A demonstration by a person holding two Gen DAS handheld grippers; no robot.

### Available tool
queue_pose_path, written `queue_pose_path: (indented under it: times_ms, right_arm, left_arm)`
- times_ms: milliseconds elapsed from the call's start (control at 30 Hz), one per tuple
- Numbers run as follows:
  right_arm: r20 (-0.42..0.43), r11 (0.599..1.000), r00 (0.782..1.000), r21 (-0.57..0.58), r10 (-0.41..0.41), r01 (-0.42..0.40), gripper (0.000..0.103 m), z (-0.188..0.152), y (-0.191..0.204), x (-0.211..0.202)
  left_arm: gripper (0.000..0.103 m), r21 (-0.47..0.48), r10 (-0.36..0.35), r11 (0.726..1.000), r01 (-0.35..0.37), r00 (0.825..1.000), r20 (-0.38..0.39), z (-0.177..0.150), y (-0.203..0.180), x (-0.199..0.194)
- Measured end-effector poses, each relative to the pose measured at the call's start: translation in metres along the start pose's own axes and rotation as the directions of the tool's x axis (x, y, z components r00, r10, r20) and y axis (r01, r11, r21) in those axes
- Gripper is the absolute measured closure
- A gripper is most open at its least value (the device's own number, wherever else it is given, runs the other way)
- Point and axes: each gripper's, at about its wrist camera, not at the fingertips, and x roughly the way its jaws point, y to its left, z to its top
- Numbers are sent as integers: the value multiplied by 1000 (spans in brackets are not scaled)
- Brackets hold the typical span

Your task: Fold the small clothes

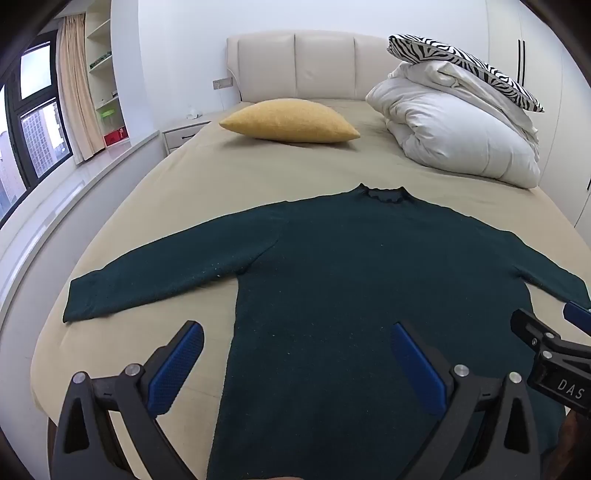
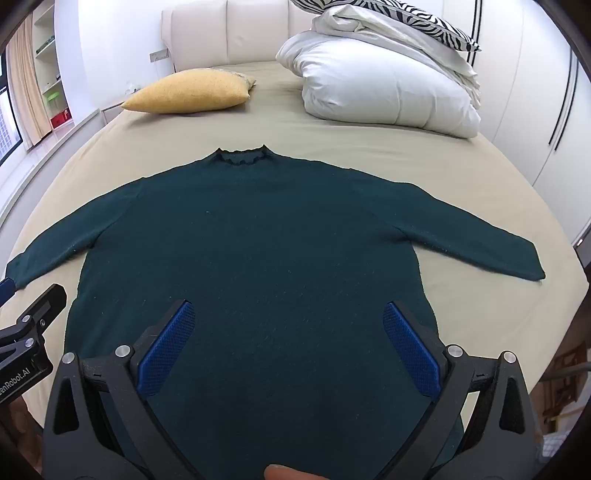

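Sweater (image 2: 251,236), dark green, lies flat on the bed (image 2: 332,136), filling the middle of both frames, sleeves spread to either side and collar toward the headboard, so I judge it laid out ready for a first fold. I hold the left gripper (image 1: 297,365) and right gripper (image 2: 288,347) above its hem, jaws spread wide, grasping nothing. The knit looks smooth and unwrinkled.

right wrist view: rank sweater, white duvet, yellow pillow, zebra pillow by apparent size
1. Dark green sweater, though it lies nearest the camera.
2. White duvet.
3. Yellow pillow.
4. Zebra pillow, partly cut off at the top edge, so its rank against the yellow pillow is unsure.
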Motion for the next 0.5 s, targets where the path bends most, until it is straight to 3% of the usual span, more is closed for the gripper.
queue_pose_path:
  times_ms: [500]
  right_arm:
    - [-2,1000,1000,-8,-3,3,0,-2,0,-3]
  left_arm:
    - [0,-21,-18,1000,18,1000,1,1,-1,0]
